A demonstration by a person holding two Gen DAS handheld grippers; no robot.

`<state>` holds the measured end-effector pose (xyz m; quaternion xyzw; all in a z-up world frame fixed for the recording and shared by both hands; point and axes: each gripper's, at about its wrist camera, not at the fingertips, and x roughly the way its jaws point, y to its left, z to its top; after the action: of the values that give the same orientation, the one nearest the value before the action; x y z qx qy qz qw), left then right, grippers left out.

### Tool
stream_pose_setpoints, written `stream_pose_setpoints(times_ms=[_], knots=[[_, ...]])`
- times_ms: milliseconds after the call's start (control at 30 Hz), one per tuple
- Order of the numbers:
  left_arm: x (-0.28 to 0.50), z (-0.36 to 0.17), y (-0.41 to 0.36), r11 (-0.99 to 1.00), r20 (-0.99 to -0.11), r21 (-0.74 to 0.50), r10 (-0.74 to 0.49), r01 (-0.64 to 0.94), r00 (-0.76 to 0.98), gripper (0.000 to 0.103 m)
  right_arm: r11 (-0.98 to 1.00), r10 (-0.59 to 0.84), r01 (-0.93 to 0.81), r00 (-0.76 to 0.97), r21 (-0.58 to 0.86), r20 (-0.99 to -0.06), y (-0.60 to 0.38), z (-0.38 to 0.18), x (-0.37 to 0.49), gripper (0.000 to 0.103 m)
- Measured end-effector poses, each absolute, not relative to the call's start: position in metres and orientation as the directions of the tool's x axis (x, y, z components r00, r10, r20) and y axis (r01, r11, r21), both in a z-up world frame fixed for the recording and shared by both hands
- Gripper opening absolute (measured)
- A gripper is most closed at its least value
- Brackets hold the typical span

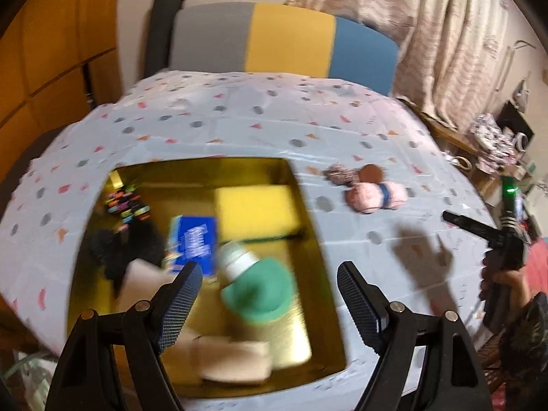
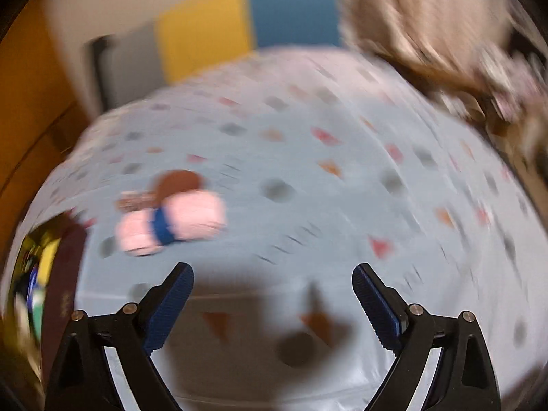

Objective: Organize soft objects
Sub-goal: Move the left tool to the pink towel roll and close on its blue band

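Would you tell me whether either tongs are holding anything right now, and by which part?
Nothing is held: the left tongs and the right tongs both stand open and empty.

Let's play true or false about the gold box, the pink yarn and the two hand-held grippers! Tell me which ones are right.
1. The pink yarn lies inside the gold box. False: it lies on the tablecloth, outside the box.
2. The left hand-held gripper is open and holds nothing. True.
3. A green and white yarn ball is in the box. True.
4. The right hand-held gripper is squeezing the pink yarn. False: it is open and empty, apart from the yarn.
5. The yarn has a blue band. True.
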<state>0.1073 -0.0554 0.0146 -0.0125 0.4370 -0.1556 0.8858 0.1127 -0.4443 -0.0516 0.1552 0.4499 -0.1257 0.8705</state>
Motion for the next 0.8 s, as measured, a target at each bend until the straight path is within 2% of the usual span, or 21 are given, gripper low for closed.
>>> stream_pose_setpoints(times_ms=[200, 467, 533, 633, 800], knots=[[0.135, 0.007, -0.125, 0.906, -0.813, -0.133, -0.332, 0.401, 0.479, 0.081, 0.859, -0.043, 0.439, 0.577, 0.265, -0.816, -0.472, -0.052, 0.108, 0.096], [0.178, -0.020, -0.214, 0.872, -0.862, -0.108, -0.321, 0.477, 0.391, 0.083, 0.849, -0.049, 0.453, 0.578, 0.271, -0.815, -0.470, -0.048, 0.106, 0.097], [0.188, -0.027, -0.232, 0.864, -0.869, -0.085, -0.307, 0.495, 0.387, 0.083, 0.844, -0.044, 0.458, 0.581, 0.281, -0.813, -0.472, -0.047, 0.105, 0.098], [0.199, -0.036, -0.263, 0.829, -0.861, 0.061, -0.237, 0.555, 0.450, 0.085, 0.843, -0.035, 0.452, 0.587, 0.292, -0.809, -0.473, -0.046, 0.105, 0.098], [0.222, -0.053, -0.291, 0.757, -0.878, 0.102, -0.236, 0.645, 0.416, 0.087, 0.832, -0.022, 0.454, 0.600, 0.317, -0.800, -0.478, -0.044, 0.104, 0.099]])
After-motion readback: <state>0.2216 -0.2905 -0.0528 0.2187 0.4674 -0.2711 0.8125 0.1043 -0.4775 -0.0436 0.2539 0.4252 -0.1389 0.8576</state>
